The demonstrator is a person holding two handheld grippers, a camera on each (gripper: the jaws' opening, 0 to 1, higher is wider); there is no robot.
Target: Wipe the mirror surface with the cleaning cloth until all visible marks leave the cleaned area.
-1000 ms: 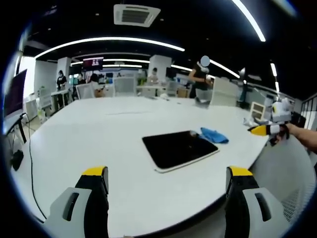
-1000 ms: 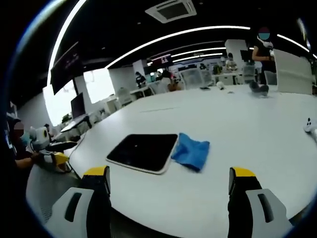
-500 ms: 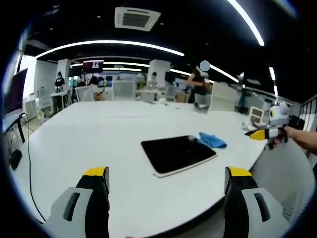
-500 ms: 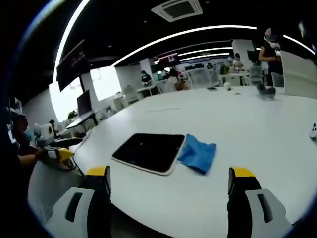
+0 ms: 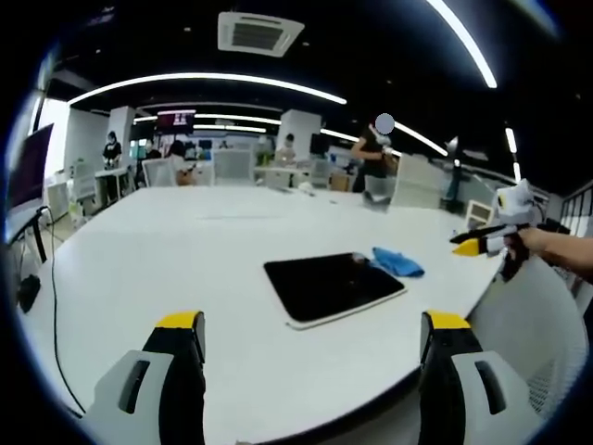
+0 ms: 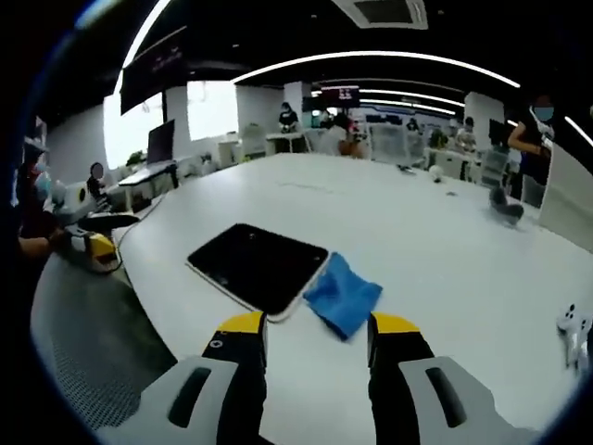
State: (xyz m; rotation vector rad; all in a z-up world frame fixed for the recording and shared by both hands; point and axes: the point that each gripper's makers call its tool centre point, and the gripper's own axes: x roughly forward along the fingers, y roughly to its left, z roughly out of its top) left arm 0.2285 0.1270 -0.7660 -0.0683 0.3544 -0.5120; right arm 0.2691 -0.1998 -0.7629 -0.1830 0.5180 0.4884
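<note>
Dark-surfaced mirror (image 5: 334, 286) (image 6: 257, 266), rectangular with a pale rim, is laid flat on the white table (image 5: 185, 260) (image 6: 445, 260), near the edge closest to both cameras. Blue cloth (image 5: 398, 261) (image 6: 343, 295), crumpled, is laid on the table touching one short edge of the mirror; in the right gripper view it lies just beyond the jaw tips. Whether marks are on the mirror cannot be told at this size.

Left gripper (image 5: 313, 329): yellow-tipped jaws are held wide apart, nothing between them, hovering short of the table edge and well apart from the mirror. In the right gripper view it (image 6: 100, 243) is seen at the far left, held in a hand (image 6: 32, 246).

Right gripper (image 6: 315, 329): jaws are set a narrow gap apart, nothing gripped, pointed at the cloth and the mirror's near corner. In the left gripper view it (image 5: 474, 243) is seen at the right, held in a hand (image 5: 542, 243) off the table edge.

Surroundings: an open office with ceiling light strips (image 5: 213, 79), desks, chairs and several persons at the far side of the table.
</note>
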